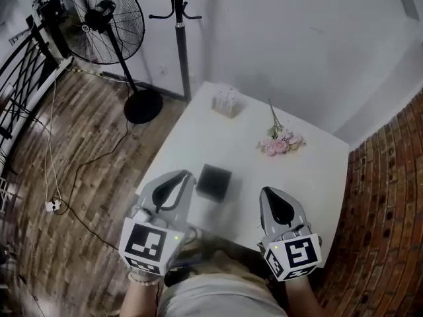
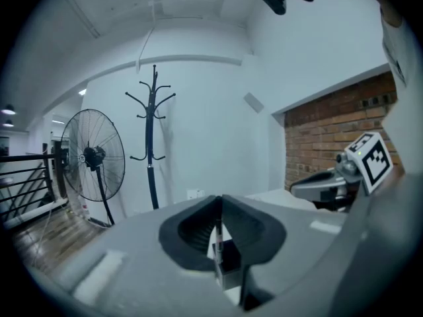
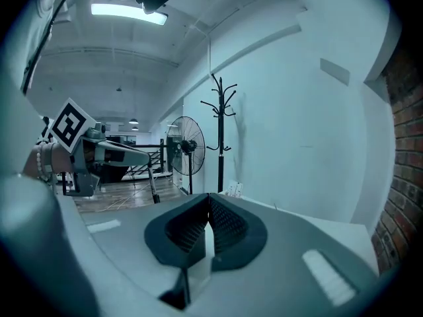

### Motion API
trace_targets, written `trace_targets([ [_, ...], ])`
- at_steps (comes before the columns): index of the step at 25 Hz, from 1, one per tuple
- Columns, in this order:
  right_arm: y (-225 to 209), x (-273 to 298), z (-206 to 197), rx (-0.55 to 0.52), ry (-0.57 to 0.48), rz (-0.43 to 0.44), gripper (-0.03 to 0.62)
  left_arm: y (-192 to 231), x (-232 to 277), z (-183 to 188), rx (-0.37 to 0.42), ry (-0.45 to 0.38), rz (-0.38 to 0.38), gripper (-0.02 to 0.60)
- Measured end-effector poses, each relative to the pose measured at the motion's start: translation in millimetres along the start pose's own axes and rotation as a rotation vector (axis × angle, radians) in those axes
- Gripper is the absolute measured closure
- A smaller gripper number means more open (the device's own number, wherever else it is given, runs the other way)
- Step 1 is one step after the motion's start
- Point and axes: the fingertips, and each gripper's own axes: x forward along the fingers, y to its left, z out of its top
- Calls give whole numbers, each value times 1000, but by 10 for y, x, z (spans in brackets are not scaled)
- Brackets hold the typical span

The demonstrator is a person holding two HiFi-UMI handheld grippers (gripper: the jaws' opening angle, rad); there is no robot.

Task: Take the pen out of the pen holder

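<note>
- left gripper (image 2: 219, 200), clenched on the pen (image 2: 217, 233): thin, dark, upright, pinched between the two pad tips
- lower end of the pen lined up with the pen holder (image 1: 214, 180) seen through the gap under the jaws; no telling whether that end is clear of the holder
- in the head view, left gripper tip just beside the pen holder's near left edge; pen itself too thin to make out there
- right gripper (image 3: 209, 198), jaws together at the tips with nothing between them, only white table showing through the gap below
- right gripper held over the near right part of the table (image 1: 198, 131), apart from the pen holder, roughly level with the left one
- pen holder: dark, square, upright, near the middle of the white table
- bunch of pink flowers (image 1: 281, 142) lying farther back and to the right, well apart from the holder
- small white box (image 1: 226, 102) at the table's far edge
- beyond the table: standing fan (image 1: 106, 18) and black coat stand (image 1: 177, 18) against the white wall
- wooden floor (image 1: 86, 144) on the left, brick wall (image 1: 390, 197) on the right
</note>
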Motion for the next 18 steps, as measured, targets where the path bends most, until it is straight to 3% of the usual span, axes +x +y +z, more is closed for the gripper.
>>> trace_targets([
  [18, 481, 182, 211, -61, -48, 148, 589, 275, -680, -51, -32, -49, 164, 557],
])
